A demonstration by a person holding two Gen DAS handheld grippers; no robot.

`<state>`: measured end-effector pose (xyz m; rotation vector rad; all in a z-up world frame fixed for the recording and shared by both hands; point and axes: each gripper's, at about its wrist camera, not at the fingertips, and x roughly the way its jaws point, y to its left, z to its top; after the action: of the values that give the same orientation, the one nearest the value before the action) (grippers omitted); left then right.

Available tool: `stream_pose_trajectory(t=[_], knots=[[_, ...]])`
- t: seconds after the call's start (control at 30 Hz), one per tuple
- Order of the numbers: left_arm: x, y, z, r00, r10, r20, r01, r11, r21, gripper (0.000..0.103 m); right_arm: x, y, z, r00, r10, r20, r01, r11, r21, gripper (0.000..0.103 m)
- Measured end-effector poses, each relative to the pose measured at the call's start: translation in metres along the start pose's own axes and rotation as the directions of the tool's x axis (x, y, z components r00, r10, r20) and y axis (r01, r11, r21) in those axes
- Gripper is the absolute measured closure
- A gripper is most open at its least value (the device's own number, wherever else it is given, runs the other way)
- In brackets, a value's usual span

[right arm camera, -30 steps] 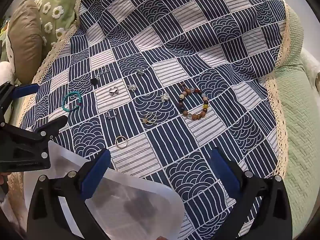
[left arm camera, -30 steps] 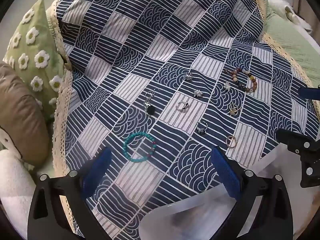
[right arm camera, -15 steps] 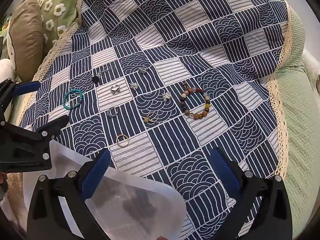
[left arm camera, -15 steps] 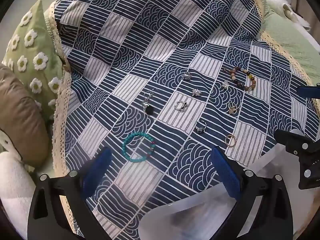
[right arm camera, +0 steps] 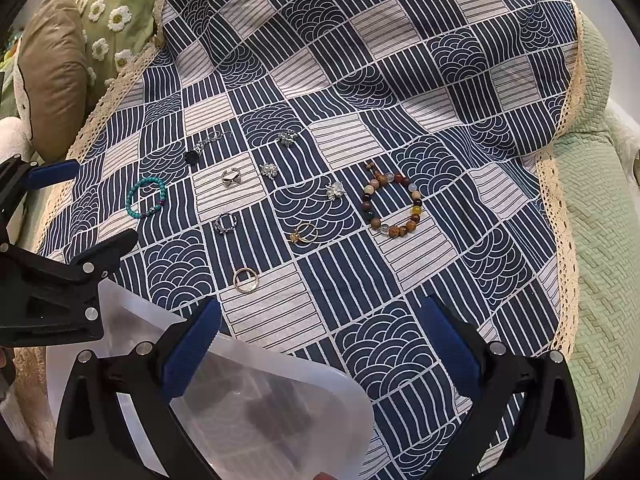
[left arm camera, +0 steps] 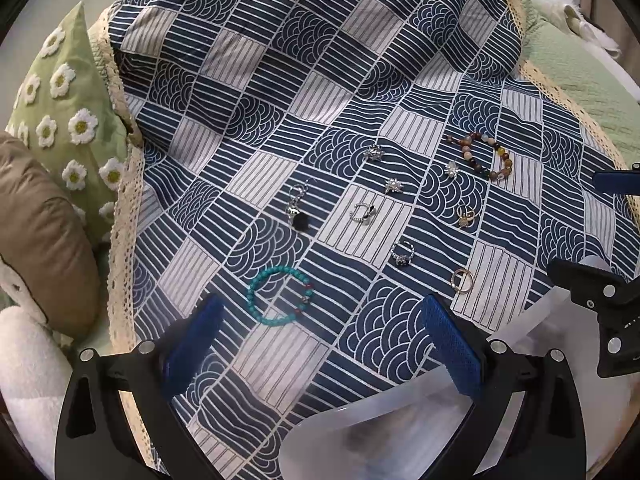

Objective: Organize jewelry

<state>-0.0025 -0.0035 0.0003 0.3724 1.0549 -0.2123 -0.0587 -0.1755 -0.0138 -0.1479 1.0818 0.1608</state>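
Jewelry lies spread on a navy and white patterned cloth (left arm camera: 280, 92). A turquoise bead bracelet (left arm camera: 279, 295) lies just beyond my open, empty left gripper (left arm camera: 320, 336). A brown bead bracelet (right arm camera: 394, 202) lies at the right. A thin gold ring (right arm camera: 245, 280) lies nearest my open, empty right gripper (right arm camera: 320, 340). Several silver rings and charms (right arm camera: 231, 178) and a black-stone earring (left arm camera: 298, 210) lie between them. A translucent white plastic box (right arm camera: 280, 408) sits in front, under the right gripper's left finger; it also shows in the left wrist view (left arm camera: 400, 432).
A green daisy cushion (left arm camera: 64, 112) and a brown cushion (left arm camera: 44, 240) stand at the left. A green textured sofa cover (right arm camera: 596, 240) lies to the right, past the cloth's lace edge. The other gripper shows at each view's side.
Both views have shifted slightly; the jewelry sits a little lower and nearer in the frames. Nothing was picked up or let go.
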Motion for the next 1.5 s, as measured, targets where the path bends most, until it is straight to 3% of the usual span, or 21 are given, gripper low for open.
stream_pose_trajectory(t=[0.57, 1.5], knots=[[0.0010, -0.0001, -0.0013, 1.000, -0.028, -0.007, 0.028, 1.000, 0.000, 0.008, 0.0009, 0.0043, -0.0006, 1.000, -0.002, -0.006, 0.002, 1.000, -0.015, 0.005], [0.0021, -0.0036, -0.0016, 1.000, -0.015, -0.015, 0.015, 1.000, 0.014, 0.008, 0.0028, 0.0059, -0.0012, 1.000, 0.002, -0.017, -0.003, 1.000, -0.019, 0.005]])
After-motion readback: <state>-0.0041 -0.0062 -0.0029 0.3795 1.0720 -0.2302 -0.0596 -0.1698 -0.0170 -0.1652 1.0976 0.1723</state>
